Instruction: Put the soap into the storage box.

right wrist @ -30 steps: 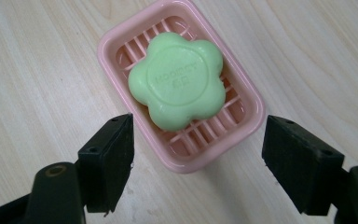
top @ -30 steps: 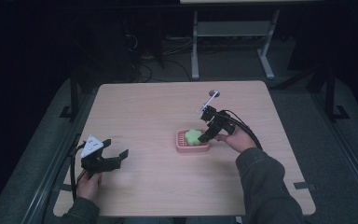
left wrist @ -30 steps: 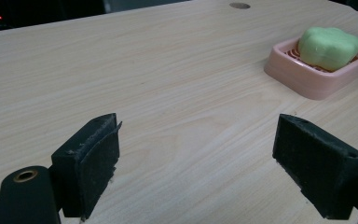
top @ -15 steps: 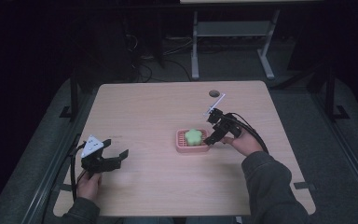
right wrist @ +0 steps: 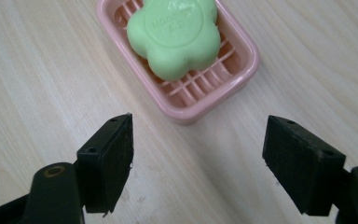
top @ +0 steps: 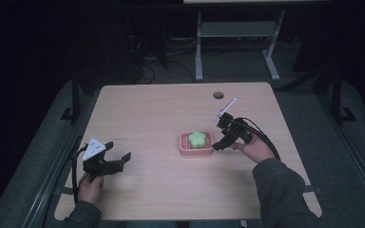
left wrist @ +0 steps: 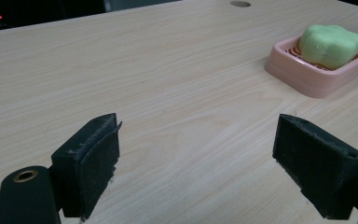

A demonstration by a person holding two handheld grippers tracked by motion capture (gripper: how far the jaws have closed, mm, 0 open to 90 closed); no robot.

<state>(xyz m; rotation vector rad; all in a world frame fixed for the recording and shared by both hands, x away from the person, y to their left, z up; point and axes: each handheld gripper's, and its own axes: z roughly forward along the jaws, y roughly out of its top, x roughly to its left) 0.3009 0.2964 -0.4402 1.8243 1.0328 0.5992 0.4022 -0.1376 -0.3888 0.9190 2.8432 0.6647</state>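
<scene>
One green flower-shaped soap (right wrist: 172, 35) lies in one pink slatted dish (right wrist: 235, 74) on the table (top: 161, 114), right of its middle. The right gripper (top: 221, 142) sits just beside the dish's right end, jaws wide apart and empty. The left gripper (top: 116, 164) rests near the table's left edge, well apart from the dish, also wide open and holding nothing.

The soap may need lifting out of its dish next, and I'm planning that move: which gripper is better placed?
Right gripper: open beside the dish holding the soap. Left gripper is far off.
</scene>
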